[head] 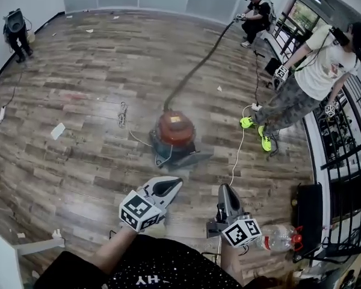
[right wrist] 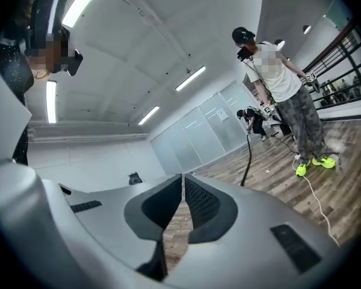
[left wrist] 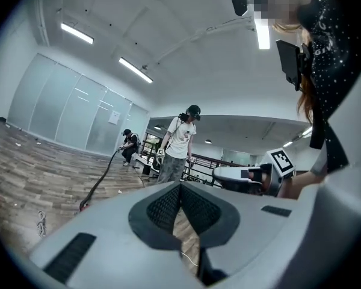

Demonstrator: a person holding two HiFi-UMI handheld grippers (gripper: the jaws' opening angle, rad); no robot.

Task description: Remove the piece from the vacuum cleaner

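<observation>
A red canister vacuum cleaner (head: 175, 132) stands on the wood floor in the middle of the head view, resting on a dark grey base (head: 189, 158). Its dark hose (head: 198, 66) runs up and right to a crouching person (head: 256, 15). My left gripper (head: 178, 182) hovers just below the vacuum, shut and empty. My right gripper (head: 225, 189) is beside it to the right, also shut with nothing in it. In the left gripper view the closed pads (left wrist: 168, 206) point across the floor toward the hose (left wrist: 100, 182). The right gripper view shows closed pads (right wrist: 198, 200) and the hose (right wrist: 248, 161) beyond.
A person in green shoes (head: 316, 71) stands at the right by a black railing (head: 349, 143). A white cable (head: 237, 152) trails over the floor. A plastic bottle (head: 281, 236) and a black stand (head: 308, 212) sit at lower right. Paper (head: 58, 130) and a coiled cord (head: 123, 113) lie to the left.
</observation>
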